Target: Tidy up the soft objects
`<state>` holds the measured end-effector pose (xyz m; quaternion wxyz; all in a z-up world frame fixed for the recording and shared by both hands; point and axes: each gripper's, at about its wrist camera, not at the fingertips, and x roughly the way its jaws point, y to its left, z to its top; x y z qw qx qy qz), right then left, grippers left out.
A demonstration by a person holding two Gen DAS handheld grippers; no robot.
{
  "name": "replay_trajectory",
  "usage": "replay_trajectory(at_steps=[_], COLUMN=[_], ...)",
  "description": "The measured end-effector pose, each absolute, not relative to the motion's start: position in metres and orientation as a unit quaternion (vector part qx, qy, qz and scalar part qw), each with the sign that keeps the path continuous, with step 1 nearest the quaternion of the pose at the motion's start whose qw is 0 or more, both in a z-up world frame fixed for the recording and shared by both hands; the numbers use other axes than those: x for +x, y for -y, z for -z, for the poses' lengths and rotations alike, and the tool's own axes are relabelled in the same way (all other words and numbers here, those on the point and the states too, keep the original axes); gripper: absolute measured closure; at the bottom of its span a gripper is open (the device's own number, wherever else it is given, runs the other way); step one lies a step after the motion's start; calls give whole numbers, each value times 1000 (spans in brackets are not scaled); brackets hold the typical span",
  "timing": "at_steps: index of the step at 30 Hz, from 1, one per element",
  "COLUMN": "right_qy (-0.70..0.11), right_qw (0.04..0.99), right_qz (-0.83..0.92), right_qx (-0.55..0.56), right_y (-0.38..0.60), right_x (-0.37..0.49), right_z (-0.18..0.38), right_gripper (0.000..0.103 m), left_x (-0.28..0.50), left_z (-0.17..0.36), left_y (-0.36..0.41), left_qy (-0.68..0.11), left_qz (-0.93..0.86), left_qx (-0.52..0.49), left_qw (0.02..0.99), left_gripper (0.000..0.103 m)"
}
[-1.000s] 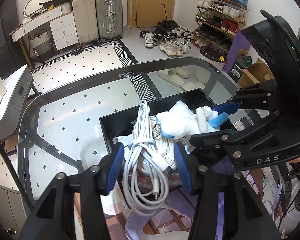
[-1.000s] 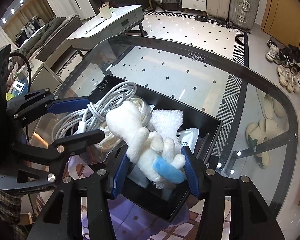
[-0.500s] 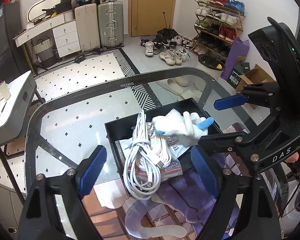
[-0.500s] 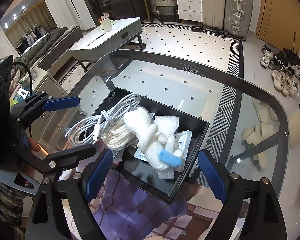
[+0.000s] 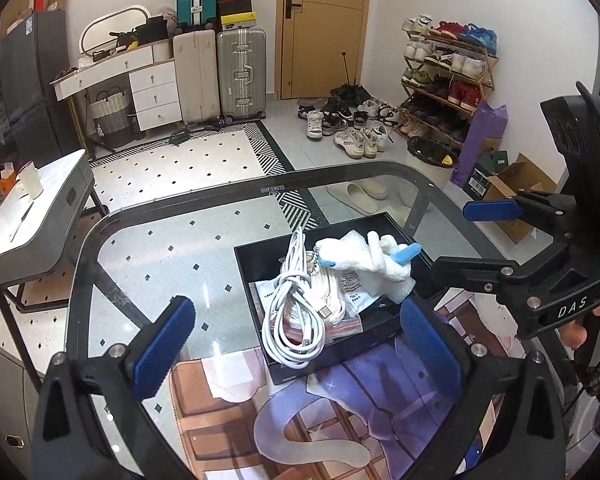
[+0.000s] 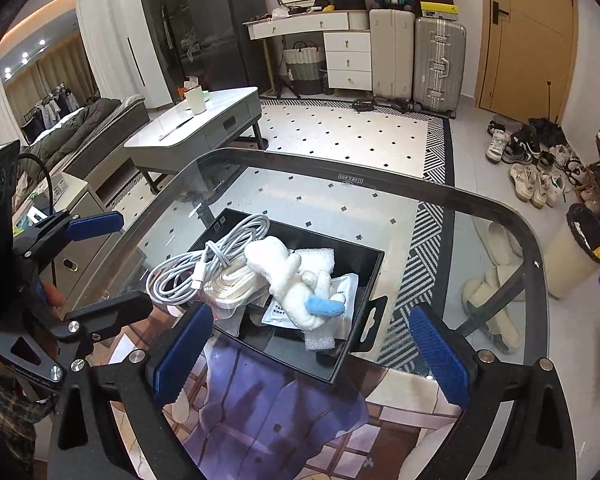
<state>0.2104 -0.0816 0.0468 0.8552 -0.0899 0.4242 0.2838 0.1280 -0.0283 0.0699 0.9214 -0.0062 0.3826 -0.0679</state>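
A black box [image 5: 256, 252] [image 6: 374, 264] sits on the glass table. In it lie a coiled white cable [image 5: 296, 316] [image 6: 204, 264], a white plush toy with a blue part [image 5: 364, 260] [image 6: 292, 280], white foam [image 6: 320, 260] and a flat plastic packet [image 6: 348, 284]. My left gripper [image 5: 296, 344] is open and empty, above and in front of the box. My right gripper [image 6: 312, 344] is open and empty, also pulled back from the box. Each gripper shows in the other's view, the right [image 5: 500, 240] and the left [image 6: 80, 264].
A printed purple-and-brown mat [image 5: 340, 412] [image 6: 268, 408] lies under the box's near edge. The glass table's dark rim [image 5: 204, 196] curves around the far side. Beyond are a low white side table [image 6: 204, 128], suitcases and shoes on the floor.
Both grippers opened, letting go of the cable and the plush toy, which now lie in the box. Both grippers rose and drew back from the box.
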Motion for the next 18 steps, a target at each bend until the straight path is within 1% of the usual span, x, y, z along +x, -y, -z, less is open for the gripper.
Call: replay_trajectory(at_steps=[6,18], right_qy=[-408,-334], right_qw=[866,903], right_qz=[-278,-261], right_qx=[-75,-67], right_y=[94,114], right_x=[200,174], right_z=[-37,-18], right_gripper=[2,2], left_x=[117,97], left_z=[-58,-24], left_y=[23,12], left_qy=[-372,-345], left_qz=[52,29], left_qx=[-14,-39], left_qw=[927,938], left_gripper=[0,0])
